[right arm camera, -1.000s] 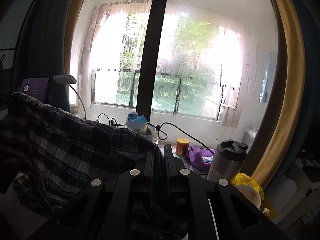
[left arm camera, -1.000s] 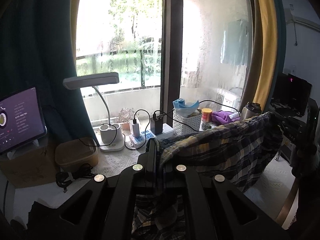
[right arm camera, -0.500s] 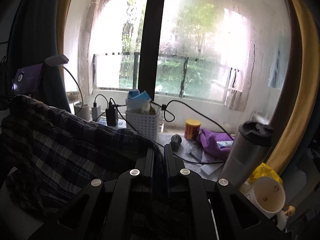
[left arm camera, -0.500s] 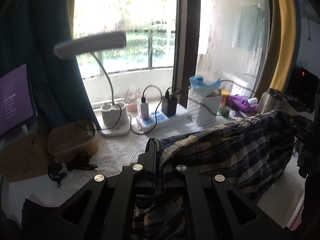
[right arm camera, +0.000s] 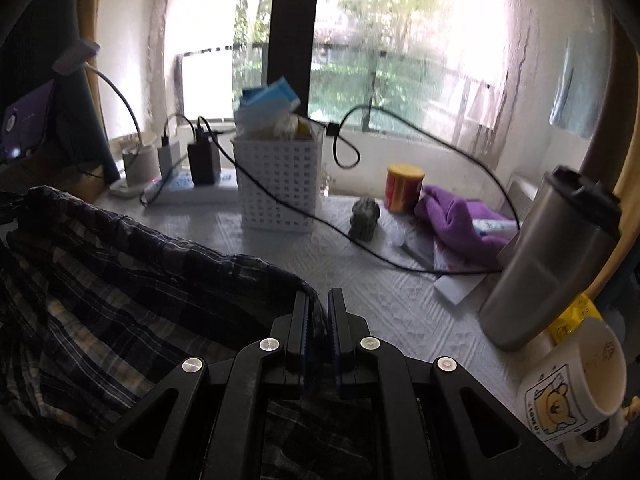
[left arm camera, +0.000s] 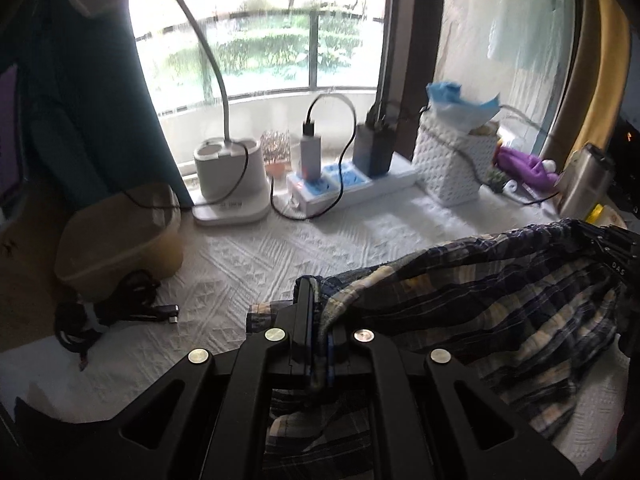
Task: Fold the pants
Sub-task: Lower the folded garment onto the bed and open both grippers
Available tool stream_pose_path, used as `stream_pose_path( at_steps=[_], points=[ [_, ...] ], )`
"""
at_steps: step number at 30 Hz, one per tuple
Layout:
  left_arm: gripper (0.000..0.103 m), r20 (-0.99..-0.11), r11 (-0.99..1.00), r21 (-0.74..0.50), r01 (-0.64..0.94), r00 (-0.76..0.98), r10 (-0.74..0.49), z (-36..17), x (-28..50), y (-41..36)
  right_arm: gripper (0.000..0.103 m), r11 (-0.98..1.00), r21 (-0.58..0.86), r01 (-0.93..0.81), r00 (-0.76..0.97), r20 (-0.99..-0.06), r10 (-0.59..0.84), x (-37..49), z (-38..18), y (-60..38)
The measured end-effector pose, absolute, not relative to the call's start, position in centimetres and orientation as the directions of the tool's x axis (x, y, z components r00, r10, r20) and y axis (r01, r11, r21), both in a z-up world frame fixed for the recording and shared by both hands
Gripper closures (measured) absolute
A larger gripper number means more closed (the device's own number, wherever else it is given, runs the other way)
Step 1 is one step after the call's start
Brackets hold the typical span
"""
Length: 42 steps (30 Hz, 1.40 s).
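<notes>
The left black two-finger gripper (left arm camera: 316, 300) is clamped on one edge of the dark blue and cream plaid fabric pants (left arm camera: 500, 312); its jaws stand pressed together with the cloth pinched between them. The right black two-finger gripper (right arm camera: 318, 308) is likewise pressed together on the opposite edge of the pants (right arm camera: 120, 280). The garment hangs stretched between the two grippers above the white embossed table covering (left arm camera: 280, 248), with loose folds sagging below each gripper.

Along the window side of the table stand a white desk lamp base (left arm camera: 230, 176), a white power strip with blue sockets (left arm camera: 348, 182) and a white perforated plastic basket (right arm camera: 278, 184). In the right wrist view, a stainless steel tumbler with a black lid (right arm camera: 548, 256) stands near the right edge, with a white mug bearing a bear print (right arm camera: 576, 384) just beside it. A purple cloth (right arm camera: 460, 220) lies behind the tumbler, next to a yellow-lidded can (right arm camera: 404, 186).
</notes>
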<state>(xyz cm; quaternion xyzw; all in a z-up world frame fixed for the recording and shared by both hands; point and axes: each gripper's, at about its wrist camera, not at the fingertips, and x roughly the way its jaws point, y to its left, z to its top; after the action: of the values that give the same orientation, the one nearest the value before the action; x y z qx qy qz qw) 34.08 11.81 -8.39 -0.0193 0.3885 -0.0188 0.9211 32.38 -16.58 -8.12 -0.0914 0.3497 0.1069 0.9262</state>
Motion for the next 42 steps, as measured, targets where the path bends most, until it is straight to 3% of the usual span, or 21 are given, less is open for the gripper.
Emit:
stream_pose_path(
  at_steps=[2, 6, 14, 20, 22, 24, 32, 42],
  points=[
    [0.093, -0.733, 0.999, -0.043, 0.014, 0.679, -0.041, -9.6, 34.9, 12.1, 0.094, 0.961, -0.091, -0.260, 0.708, -0.695, 0.126, 32.9, -8.8, -16.5],
    [0.070, -0.756, 0.998, -0.041, -0.044, 0.654, -0.002, -11.3, 35.9, 13.5, 0.094, 0.965, -0.097, -0.245, 0.663, -0.743, 0.094, 33.6, -10.3, -16.6],
    [0.069, -0.772, 0.987, -0.045, -0.155, 0.632, 0.063, -11.4, 34.7, 16.8, 0.094, 0.968, -0.114, -0.226, 0.639, -0.767, 0.059, 34.3, -11.0, -16.3],
    [0.054, -0.765, 0.976, -0.086, -0.199, 0.641, 0.064, -10.3, 31.2, 18.8, 0.093, 0.973, -0.100, -0.208, 0.652, -0.756, 0.061, 34.0, -10.1, -16.3],
    [0.052, -0.761, 0.974, -0.108, -0.198, 0.648, 0.047, -10.0, 29.8, 18.9, 0.078, 0.974, -0.101, -0.201, 0.663, -0.746, 0.059, 33.4, -9.5, -16.4],
    [0.049, -0.757, 0.973, -0.126, -0.193, 0.653, 0.032, -9.7, 28.6, 19.0, 0.019, 0.977, -0.094, -0.189, 0.679, -0.731, 0.061, 32.6, -8.7, -16.5],
    [0.040, -0.740, 0.977, -0.161, -0.140, 0.673, -0.026, -9.3, 23.5, 17.7, 0.018, 0.968, -0.052, -0.245, 0.718, -0.680, 0.145, 28.1, -6.0, -13.8],
    [0.029, -0.728, 0.979, -0.189, -0.072, 0.679, -0.090, -10.5, 18.8, 16.9, 0.020, 0.846, -0.009, -0.533, 0.593, -0.717, 0.366, 20.7, -7.8, -1.5]
  ],
)
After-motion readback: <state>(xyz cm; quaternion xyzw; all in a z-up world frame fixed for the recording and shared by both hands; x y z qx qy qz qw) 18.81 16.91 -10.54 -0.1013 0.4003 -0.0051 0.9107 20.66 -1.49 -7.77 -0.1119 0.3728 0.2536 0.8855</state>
